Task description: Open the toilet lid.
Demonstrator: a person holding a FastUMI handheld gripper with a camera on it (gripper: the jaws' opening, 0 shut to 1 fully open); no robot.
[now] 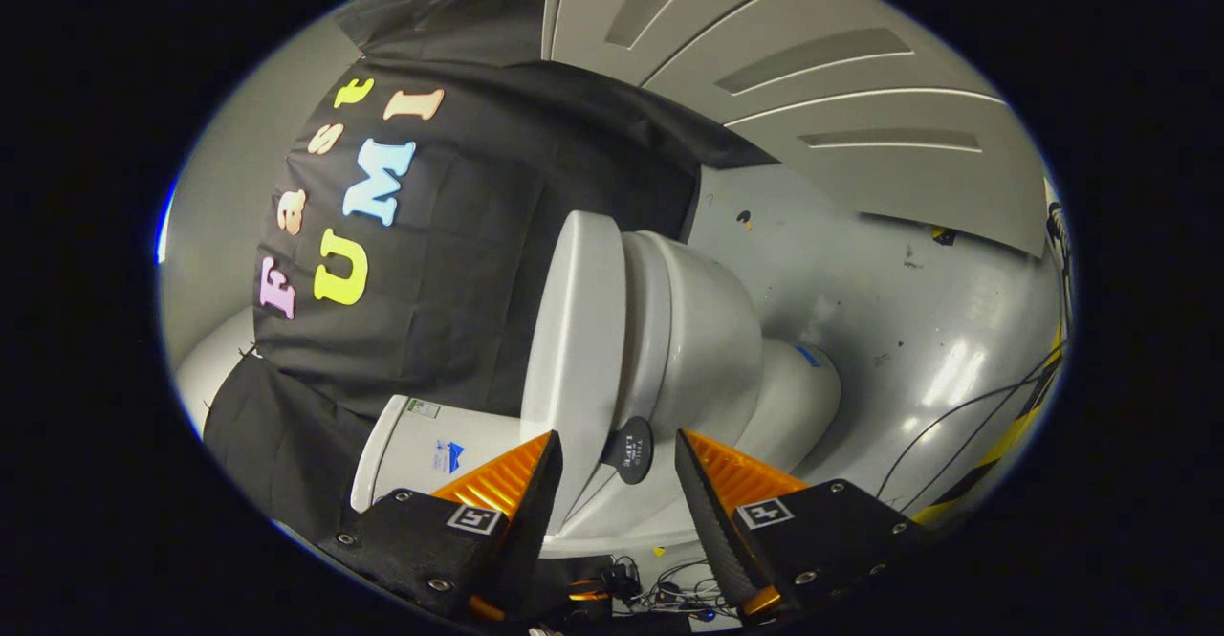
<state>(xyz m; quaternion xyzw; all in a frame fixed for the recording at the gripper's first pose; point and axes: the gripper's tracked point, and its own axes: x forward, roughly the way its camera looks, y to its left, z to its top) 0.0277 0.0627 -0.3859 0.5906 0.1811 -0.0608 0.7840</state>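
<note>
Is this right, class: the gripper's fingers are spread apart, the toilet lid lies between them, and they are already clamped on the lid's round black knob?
Not quite. In the gripper view the gripper is open, and the toilet lid does lie between its fingers, but they are not clamped on the round black knob. The knob sits in the gap, with space on either side.

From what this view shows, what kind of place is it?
Probably a staged bathroom booth, not a real one: a white toilet with its lid and tank stands before a black cloth wall, cables on the floor.
</note>
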